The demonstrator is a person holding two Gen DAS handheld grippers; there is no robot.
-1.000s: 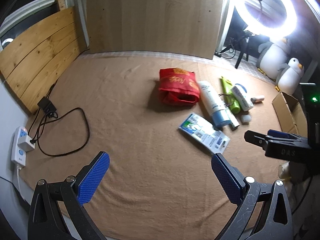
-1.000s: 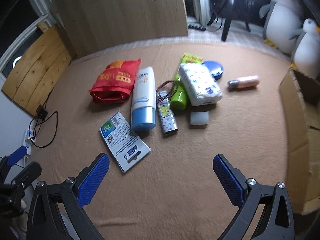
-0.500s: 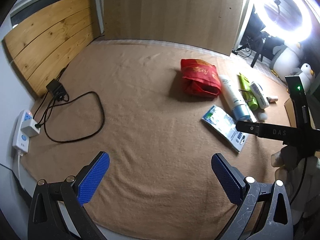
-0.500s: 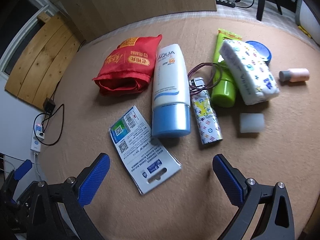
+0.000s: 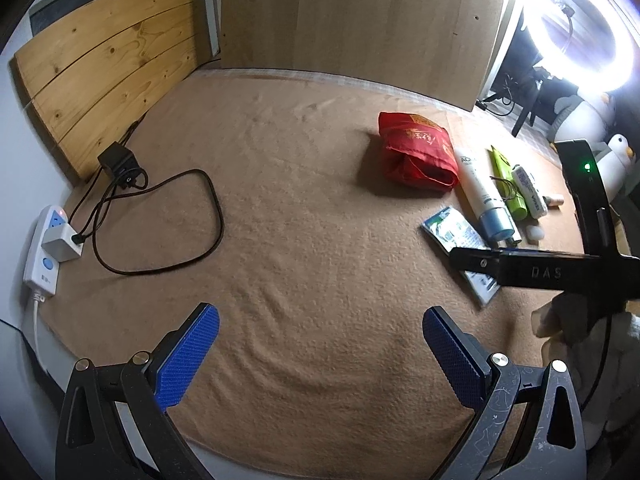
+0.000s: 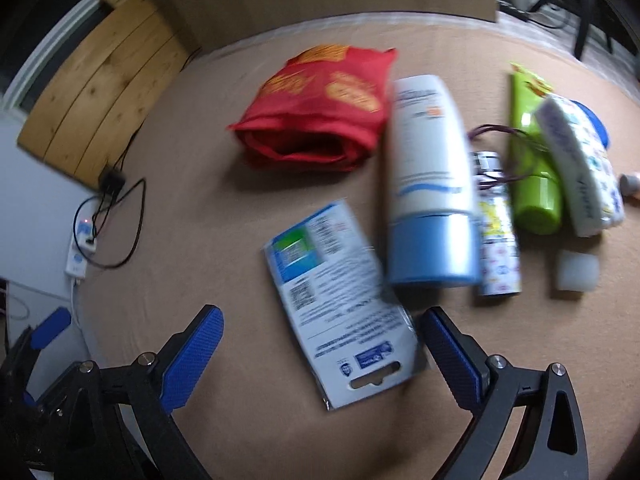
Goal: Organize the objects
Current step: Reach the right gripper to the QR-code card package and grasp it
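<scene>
Fingers of my right gripper (image 6: 320, 360) stood spread wide and held nothing, and the flat blue-and-white card packet (image 6: 340, 300) lay between them, its hang-hole end nearest me on the brown blanket (image 6: 200, 240). Just past my right finger lay the white tube with the blue cap (image 6: 430, 184), touching the packet's far corner, then a patterned canister (image 6: 498, 236), a green tube (image 6: 532, 160), a tissue pack (image 6: 580, 160) and a small white block (image 6: 578, 270); a red bag (image 6: 320, 108) sat beyond my left finger. My left gripper (image 5: 320, 360) was equally spread and empty over bare blanket, well apart from the pile. I judged the packet risky: so thin and flat, my pads could slide over it or pinch blanket instead, and closing might nudge the tube. My right view was blurred; only my left view showed the ring light (image 5: 580, 28) and my right gripper's side above the packet.
</scene>
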